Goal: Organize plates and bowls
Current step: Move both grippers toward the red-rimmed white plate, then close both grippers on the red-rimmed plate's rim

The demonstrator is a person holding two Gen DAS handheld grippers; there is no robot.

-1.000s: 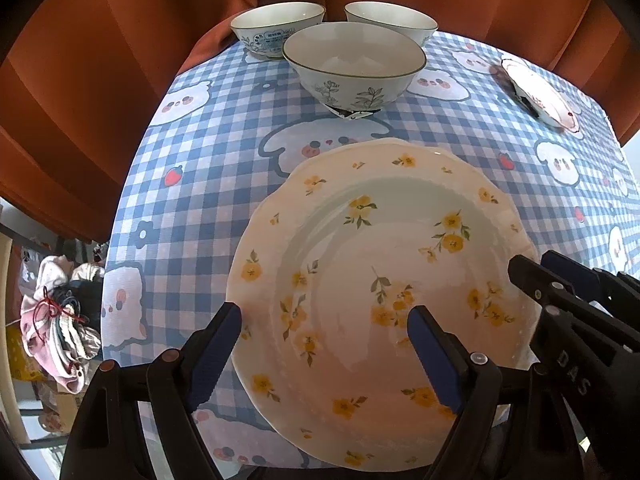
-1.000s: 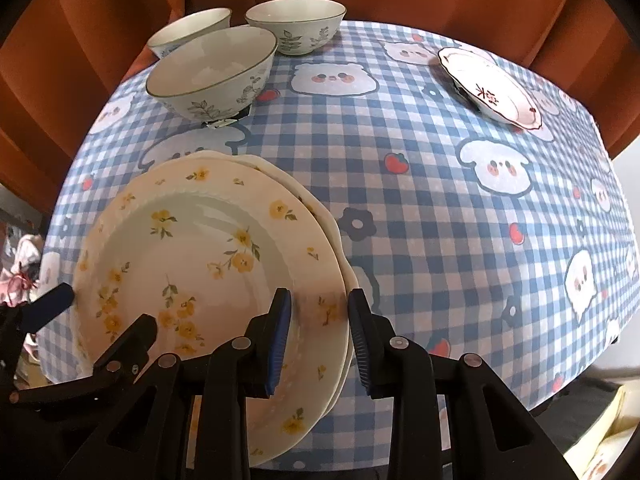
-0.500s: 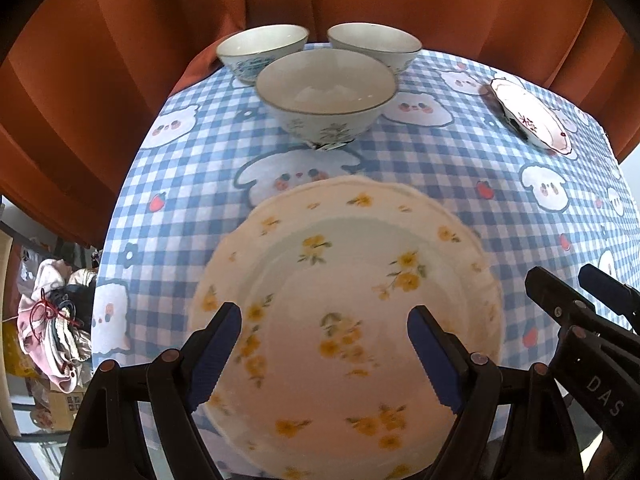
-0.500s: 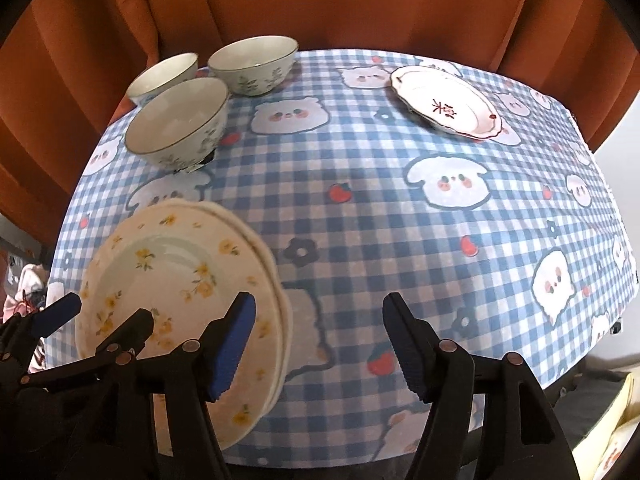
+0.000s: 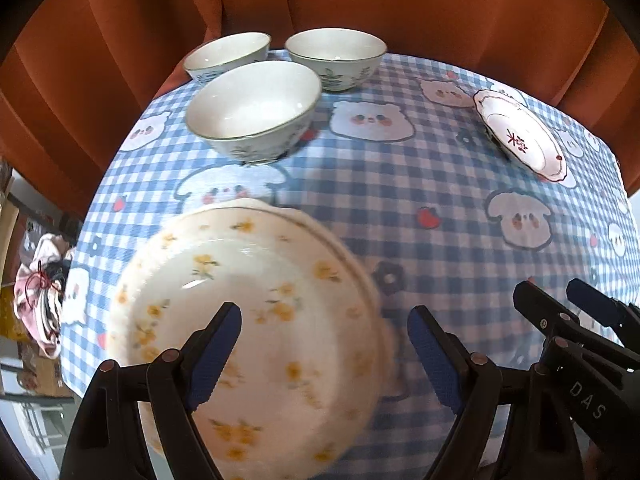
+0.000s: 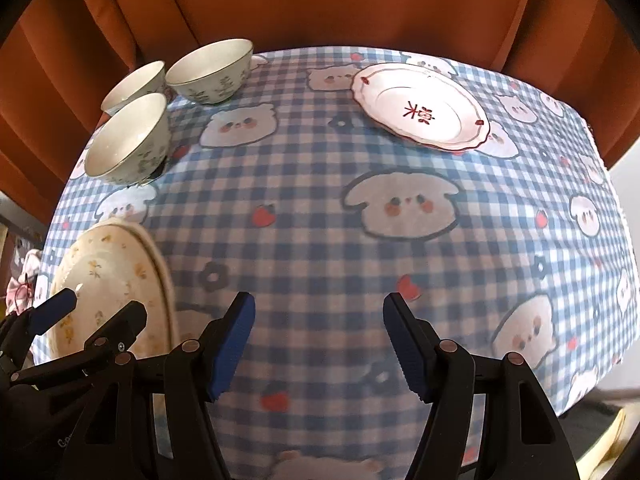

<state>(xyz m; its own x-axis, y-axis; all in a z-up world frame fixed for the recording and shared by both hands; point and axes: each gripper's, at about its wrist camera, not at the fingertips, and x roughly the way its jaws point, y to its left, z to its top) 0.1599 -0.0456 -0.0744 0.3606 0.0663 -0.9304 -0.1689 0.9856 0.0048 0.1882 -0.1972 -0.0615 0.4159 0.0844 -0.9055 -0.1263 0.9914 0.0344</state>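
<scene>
Left gripper [image 5: 324,354] low in the left wrist frame, jaws spread wide and pinching nothing; beneath it, lower left of the frame, two yellow-flowered plates [image 5: 256,312] stacked on the blue checked tablecloth [image 5: 400,208], the lower rim peeking out at the top edge of the upper one; slightly blurred, so fine detail of the flowers not readable. Upper left of that frame: three bowls [image 5: 256,108] clustered near the orange curtain [image 5: 400,8], the nearest one largest in view, two more just behind it; whether they touch, cannot tell. Far right, near the cloth's edge, a red-trimmed plate [image 5: 520,136] lying well apart from the stack. Bundle of pink fabric [image 5: 40,296] off the table at the left edge.

Over to the right wrist view: right gripper [image 6: 319,346] bottom centre, jaws spread wide, gripping nothing, only checked cloth showing between them; stack of flowered plates at lower left, partly behind the left gripper's black fingers [image 6: 116,328]; bowls upper left; red-trimmed plate upper right of centre, flat on the cloth.
</scene>
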